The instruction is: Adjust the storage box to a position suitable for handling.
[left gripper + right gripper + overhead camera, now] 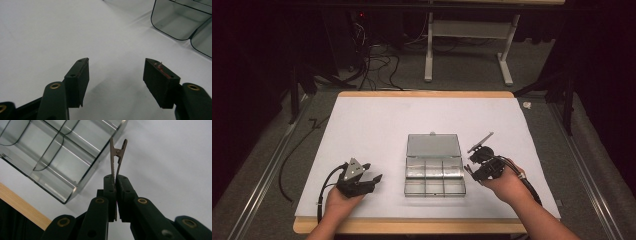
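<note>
Right gripper (116,181) is clamping a metal alligator clip (117,157) at the clear compartment box's (434,170) three o'clock — compartments seemingly empty, placement pending; left gripper (116,75) is idling agape.

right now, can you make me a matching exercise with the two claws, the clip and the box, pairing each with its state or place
Things:
1. left claw
2. right claw
3. metal clip
4. clear compartment box

States or places:
a. lid open, at the middle of the table
b. jaws wide apart, holding nothing
c. pinched between two jaws
d. jaws shut

Pairs: 1-b, 2-d, 3-c, 4-a
</note>
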`<act>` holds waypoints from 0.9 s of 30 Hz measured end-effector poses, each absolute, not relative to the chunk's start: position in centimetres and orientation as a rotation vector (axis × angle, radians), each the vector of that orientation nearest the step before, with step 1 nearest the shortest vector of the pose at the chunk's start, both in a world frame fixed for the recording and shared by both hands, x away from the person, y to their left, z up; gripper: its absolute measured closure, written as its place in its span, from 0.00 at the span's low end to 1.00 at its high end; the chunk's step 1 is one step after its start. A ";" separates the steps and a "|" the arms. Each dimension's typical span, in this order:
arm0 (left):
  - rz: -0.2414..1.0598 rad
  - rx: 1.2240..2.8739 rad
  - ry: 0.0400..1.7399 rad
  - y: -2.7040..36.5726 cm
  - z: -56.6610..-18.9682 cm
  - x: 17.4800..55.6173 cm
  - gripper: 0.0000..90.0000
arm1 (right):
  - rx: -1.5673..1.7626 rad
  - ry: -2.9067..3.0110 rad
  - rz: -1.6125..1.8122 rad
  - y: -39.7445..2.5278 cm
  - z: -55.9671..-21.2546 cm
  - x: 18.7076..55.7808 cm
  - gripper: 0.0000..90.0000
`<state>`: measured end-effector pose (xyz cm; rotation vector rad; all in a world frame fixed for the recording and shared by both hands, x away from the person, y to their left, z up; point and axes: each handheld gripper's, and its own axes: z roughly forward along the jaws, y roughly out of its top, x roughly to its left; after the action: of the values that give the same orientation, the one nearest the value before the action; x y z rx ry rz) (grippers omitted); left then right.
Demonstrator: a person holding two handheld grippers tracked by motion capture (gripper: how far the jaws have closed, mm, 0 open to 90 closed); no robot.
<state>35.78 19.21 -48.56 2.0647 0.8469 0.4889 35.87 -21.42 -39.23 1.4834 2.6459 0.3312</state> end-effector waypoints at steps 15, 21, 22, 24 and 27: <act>0.487 2.067 0.846 19.2 -48.6 35.8 0.42 | 1.435 2.676 0.357 -19.5 -38.8 36.4 0.97; 0.487 2.068 0.844 19.2 -48.6 35.8 0.42 | 1.427 2.688 0.347 -18.7 -38.7 36.6 0.97; 0.487 2.069 0.843 19.2 -48.6 35.8 0.42 | 1.408 2.693 0.348 -18.6 -38.7 36.7 0.97; 0.488 2.069 0.843 19.2 -48.6 35.8 0.42 | 1.398 2.695 0.352 -18.3 -38.7 36.8 0.97; 0.488 2.069 0.843 19.2 -48.6 35.8 0.42 | 1.409 2.697 0.351 -17.9 -38.6 36.9 0.97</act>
<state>35.80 19.18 -48.57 2.0687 0.8432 0.4881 36.90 -17.92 -38.63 1.4093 2.6971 0.3515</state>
